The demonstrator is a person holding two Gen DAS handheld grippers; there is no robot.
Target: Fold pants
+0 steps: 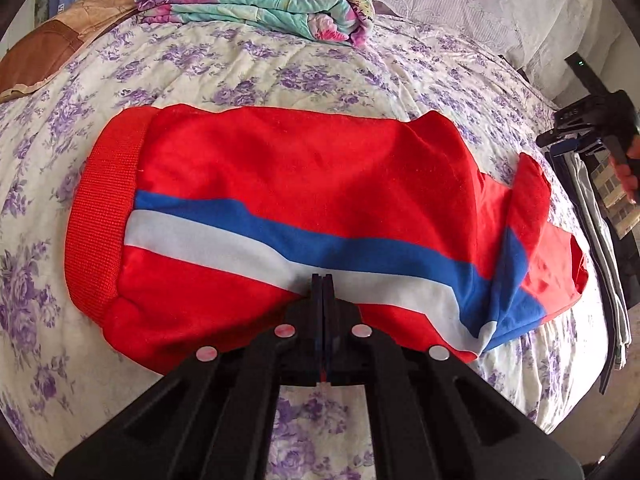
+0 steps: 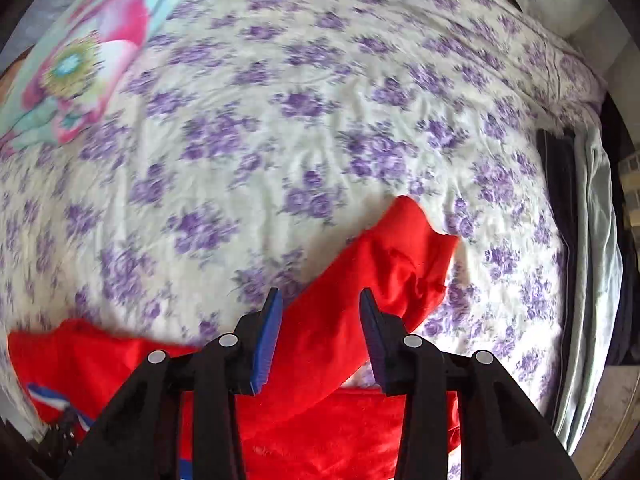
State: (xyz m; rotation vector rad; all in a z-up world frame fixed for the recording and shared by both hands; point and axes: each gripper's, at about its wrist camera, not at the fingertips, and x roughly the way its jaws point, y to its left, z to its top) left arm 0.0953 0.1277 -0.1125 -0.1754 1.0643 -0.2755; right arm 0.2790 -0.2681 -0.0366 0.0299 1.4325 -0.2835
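My left tongs [image 1: 322, 280], shut with nothing seen between them, rest at the near edge of the pants [image 1: 280, 208], which lie long-axis left to right on the bed [image 1: 248, 72]. My right tongs [image 2: 320, 304], apart, hover over the loose leg end [image 2: 404, 248], nearer to it.

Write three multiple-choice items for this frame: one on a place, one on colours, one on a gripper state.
1. Where is the folded floral quilt?
A. far side of the bed, beyond the red pants
B. on the pants
C. on the floor

2. The pants' stripes are:
A. green and yellow
B. blue and white
C. black only

3. The right gripper is:
A. shut on fabric
B. out of view
C. open above red cloth

Answers: A, the quilt lies beyond the pants; B, both bands show; C, the fingers stand apart.
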